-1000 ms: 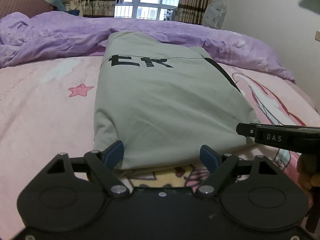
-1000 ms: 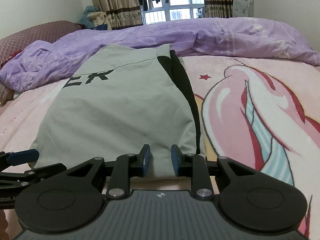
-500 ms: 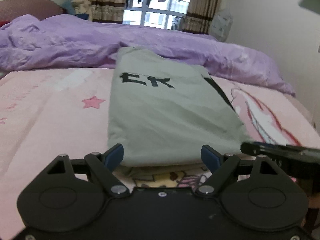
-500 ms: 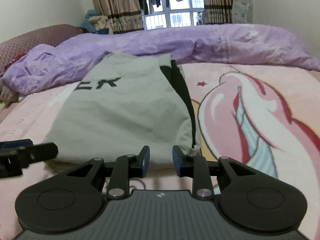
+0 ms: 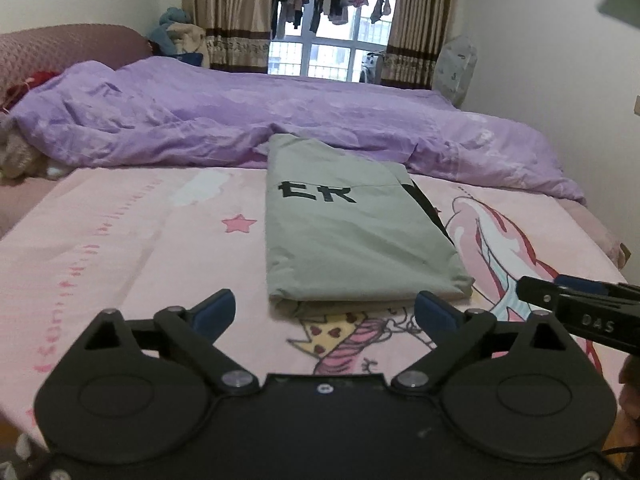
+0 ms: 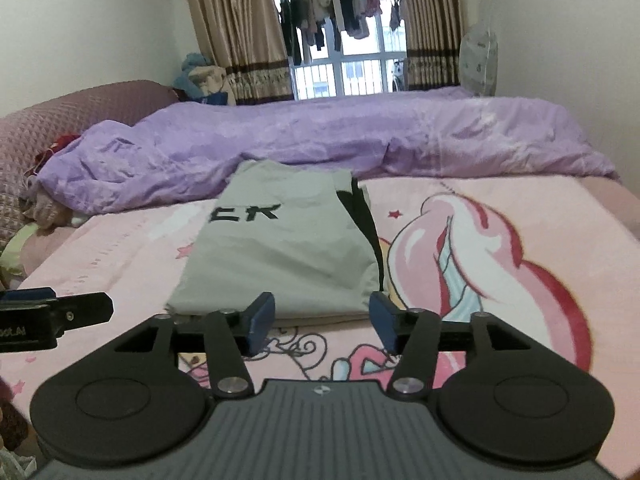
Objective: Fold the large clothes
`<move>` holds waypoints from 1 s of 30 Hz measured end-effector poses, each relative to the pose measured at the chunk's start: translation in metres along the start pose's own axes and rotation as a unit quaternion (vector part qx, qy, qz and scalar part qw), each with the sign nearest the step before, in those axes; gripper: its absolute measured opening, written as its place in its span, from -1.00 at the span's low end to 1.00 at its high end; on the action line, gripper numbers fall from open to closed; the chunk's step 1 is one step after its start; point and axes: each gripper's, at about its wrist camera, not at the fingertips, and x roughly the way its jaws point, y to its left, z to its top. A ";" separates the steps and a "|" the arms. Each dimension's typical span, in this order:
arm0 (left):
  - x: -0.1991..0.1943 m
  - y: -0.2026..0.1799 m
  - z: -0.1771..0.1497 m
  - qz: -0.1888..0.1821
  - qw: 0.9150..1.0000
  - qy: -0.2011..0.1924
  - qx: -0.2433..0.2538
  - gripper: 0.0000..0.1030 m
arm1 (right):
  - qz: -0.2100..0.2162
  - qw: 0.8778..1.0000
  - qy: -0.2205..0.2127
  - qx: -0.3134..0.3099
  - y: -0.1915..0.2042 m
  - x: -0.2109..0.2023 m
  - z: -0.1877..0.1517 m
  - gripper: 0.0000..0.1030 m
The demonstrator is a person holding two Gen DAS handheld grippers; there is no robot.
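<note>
A grey garment (image 5: 352,236) with black letters lies folded in a long rectangle on the pink bed sheet (image 5: 120,248); it also shows in the right wrist view (image 6: 288,256). My left gripper (image 5: 324,312) is open and empty, a short way back from the garment's near edge. My right gripper (image 6: 322,318) is open and empty, just short of the same edge. The right gripper's fingers (image 5: 560,292) show at the right of the left wrist view. The left gripper's fingers (image 6: 60,308) show at the left of the right wrist view.
A rumpled purple duvet (image 5: 240,120) lies across the far side of the bed, touching the garment's far end. A padded headboard (image 6: 60,120) is at the left. Curtains and a window with hanging clothes (image 6: 340,20) are behind.
Both grippers have pulled back from the garment's near edge and risen. The right gripper's jaws have opened wide. The garment lies flat where it was.
</note>
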 end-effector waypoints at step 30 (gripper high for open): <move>-0.010 0.019 -0.046 0.005 0.995 0.096 -0.024 1.00 | -0.024 0.998 0.058 -0.030 0.028 -0.027 -0.051 0.40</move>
